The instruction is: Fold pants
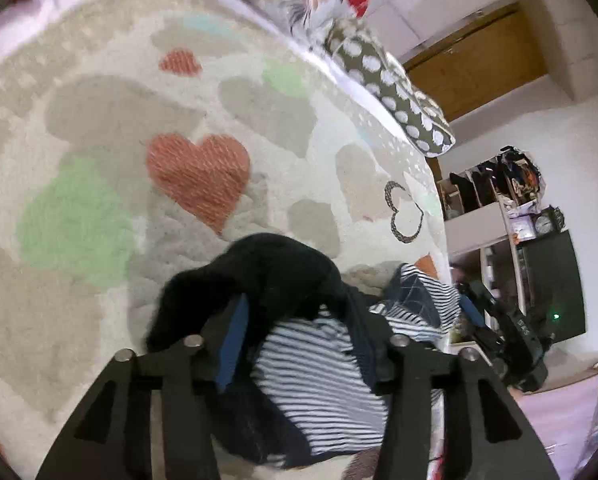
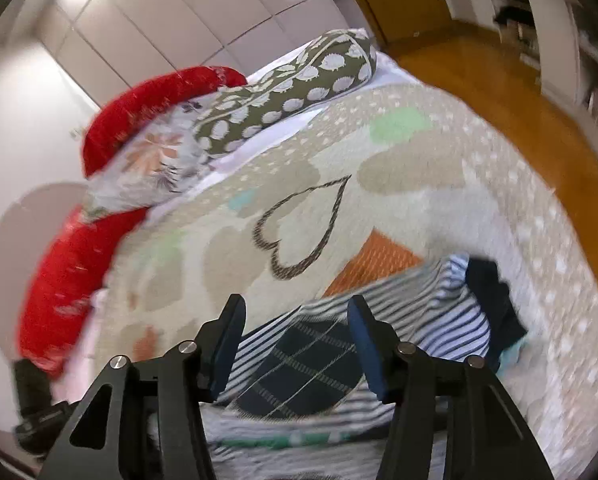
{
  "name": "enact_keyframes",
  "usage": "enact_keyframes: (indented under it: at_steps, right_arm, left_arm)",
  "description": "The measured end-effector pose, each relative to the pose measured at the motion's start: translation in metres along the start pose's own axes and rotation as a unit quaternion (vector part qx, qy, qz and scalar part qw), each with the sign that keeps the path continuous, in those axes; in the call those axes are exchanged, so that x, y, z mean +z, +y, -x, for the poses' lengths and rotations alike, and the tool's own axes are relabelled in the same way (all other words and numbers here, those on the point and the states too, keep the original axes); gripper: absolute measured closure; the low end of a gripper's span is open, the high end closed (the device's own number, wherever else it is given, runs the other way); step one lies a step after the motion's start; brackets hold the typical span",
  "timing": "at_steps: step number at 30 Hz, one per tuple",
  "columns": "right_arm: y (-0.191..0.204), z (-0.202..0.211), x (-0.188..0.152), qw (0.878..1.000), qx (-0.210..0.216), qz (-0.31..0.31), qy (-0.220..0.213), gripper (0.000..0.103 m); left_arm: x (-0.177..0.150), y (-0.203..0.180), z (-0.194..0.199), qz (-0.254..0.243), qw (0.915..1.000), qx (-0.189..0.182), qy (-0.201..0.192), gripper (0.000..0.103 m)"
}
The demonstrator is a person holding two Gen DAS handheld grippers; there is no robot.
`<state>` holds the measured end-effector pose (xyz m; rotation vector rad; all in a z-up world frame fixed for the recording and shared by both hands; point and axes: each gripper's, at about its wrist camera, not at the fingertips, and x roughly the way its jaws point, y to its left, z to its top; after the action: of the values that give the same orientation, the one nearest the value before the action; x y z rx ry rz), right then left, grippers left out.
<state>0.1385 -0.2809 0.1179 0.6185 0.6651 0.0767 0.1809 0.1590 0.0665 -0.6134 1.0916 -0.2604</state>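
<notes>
The pants (image 1: 319, 376) are navy with white stripes and dark cuffs, bunched on the heart-patterned bedspread (image 1: 99, 140). A dark cuff end (image 1: 259, 276) is draped over my left gripper (image 1: 295, 332), whose wide-apart fingers have cloth between and over them. In the right wrist view the striped pants (image 2: 299, 360) with a navy checked patch lie under my right gripper (image 2: 295, 316), which is open just above the cloth. A dark cuff (image 2: 491, 300) lies to the right.
Pillows sit at the head of the bed: a green spotted one (image 2: 291, 84) and red ones (image 2: 67, 264). The bed edge drops to a wooden floor (image 2: 519, 92). Shelves and a black box (image 1: 551, 280) stand beside the bed.
</notes>
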Motion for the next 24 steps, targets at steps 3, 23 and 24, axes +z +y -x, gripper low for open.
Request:
enact_keyframes:
  at_steps: [3, 23, 24]
  right_arm:
    - [-0.018, 0.022, -0.011, 1.000, 0.001, -0.006, -0.003, 0.042]
    - [-0.085, 0.046, -0.096, 0.995, -0.100, 0.017, -0.004, 0.091]
    - [-0.087, 0.047, -0.095, 0.997, -0.081, 0.001, 0.007, 0.091]
  left_arm:
    - [-0.016, 0.010, 0.019, -0.007, 0.9996, 0.018, -0.022, 0.040]
    - [-0.073, 0.004, -0.010, -0.059, 0.9903, 0.126, -0.005, 0.098]
    - [-0.075, 0.006, -0.002, -0.055, 0.9907, 0.124, -0.009, 0.098]
